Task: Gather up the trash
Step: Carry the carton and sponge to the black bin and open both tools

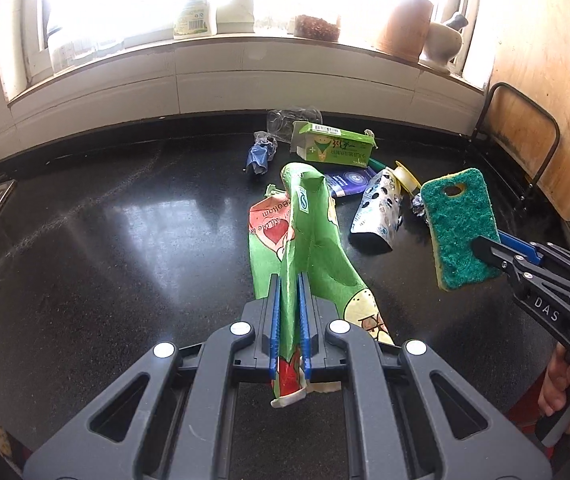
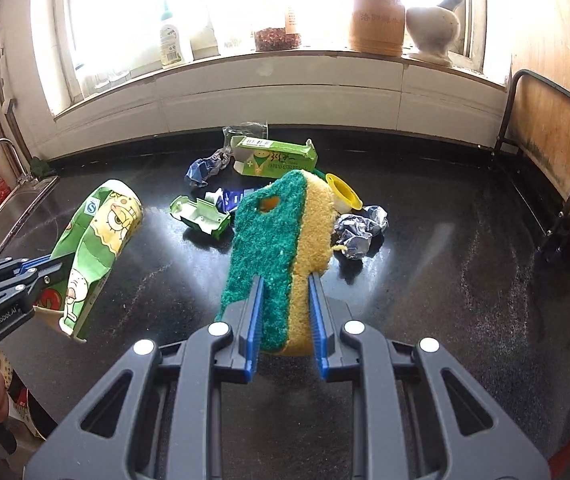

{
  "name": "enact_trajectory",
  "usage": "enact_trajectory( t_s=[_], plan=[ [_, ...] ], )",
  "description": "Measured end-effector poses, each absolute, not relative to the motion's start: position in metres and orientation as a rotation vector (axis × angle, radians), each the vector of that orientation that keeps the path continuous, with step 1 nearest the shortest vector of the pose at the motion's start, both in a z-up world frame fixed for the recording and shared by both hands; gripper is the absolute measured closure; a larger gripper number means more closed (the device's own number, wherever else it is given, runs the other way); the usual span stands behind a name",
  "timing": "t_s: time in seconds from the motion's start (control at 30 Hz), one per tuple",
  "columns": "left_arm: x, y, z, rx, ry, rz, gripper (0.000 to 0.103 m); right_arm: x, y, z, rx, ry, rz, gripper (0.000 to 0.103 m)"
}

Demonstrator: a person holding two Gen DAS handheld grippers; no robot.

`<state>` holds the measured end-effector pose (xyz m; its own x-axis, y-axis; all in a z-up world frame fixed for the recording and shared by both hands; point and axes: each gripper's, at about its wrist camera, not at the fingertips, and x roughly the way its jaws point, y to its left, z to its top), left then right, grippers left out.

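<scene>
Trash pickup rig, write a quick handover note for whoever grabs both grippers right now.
Left gripper: shut on the flattened green cartoon-print carton, held above the black countertop.
Right gripper: shut on the green-and-yellow scouring sponge, also lifted.
No bin in view, so nothing shows as disposed.
Left on the counter: green cardboard box, crumpled foil ball, crumpled blue wrapper, small green torn carton, yellow-rimmed lid.

Both wrist views close above black counter [image 1: 105, 240], facing window (shared trash pile [image 2: 273, 156]).
</scene>
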<state>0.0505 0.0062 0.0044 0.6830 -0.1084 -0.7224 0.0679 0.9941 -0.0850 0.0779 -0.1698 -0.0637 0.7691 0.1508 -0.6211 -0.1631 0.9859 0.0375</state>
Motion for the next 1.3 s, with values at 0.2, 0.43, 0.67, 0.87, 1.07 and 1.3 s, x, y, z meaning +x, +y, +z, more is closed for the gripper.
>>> enact_trajectory(
  t_s=[0.2, 0.43, 0.67, 0.87, 1.07, 1.3],
  plan=[
    [0.028, 0.036, 0.021, -0.078, 0.766, -0.038, 0.095, 0.073, -0.136, -0.049, -0.041, 0.646, 0.254, 0.081],
    [-0.045, 0.125, 0.034, -0.16, 0.711, 0.165, 0.095, 0.06, -0.025, -0.047, -0.114, 0.639, 0.515, 0.081],
    [-0.154, 0.224, 0.017, -0.26, 0.714, 0.46, 0.095, 0.008, 0.117, -0.048, -0.2, 0.659, 0.858, 0.081],
    [-0.243, 0.294, -0.023, -0.373, 0.775, 0.662, 0.095, -0.055, 0.236, -0.076, -0.301, 0.727, 1.134, 0.081],
    [-0.305, 0.347, -0.097, -0.511, 0.876, 0.753, 0.095, -0.105, 0.323, -0.139, -0.443, 0.869, 1.259, 0.081],
    [-0.318, 0.384, -0.195, -0.643, 0.973, 0.758, 0.095, -0.116, 0.38, -0.22, -0.615, 0.995, 1.236, 0.081]
  ],
)
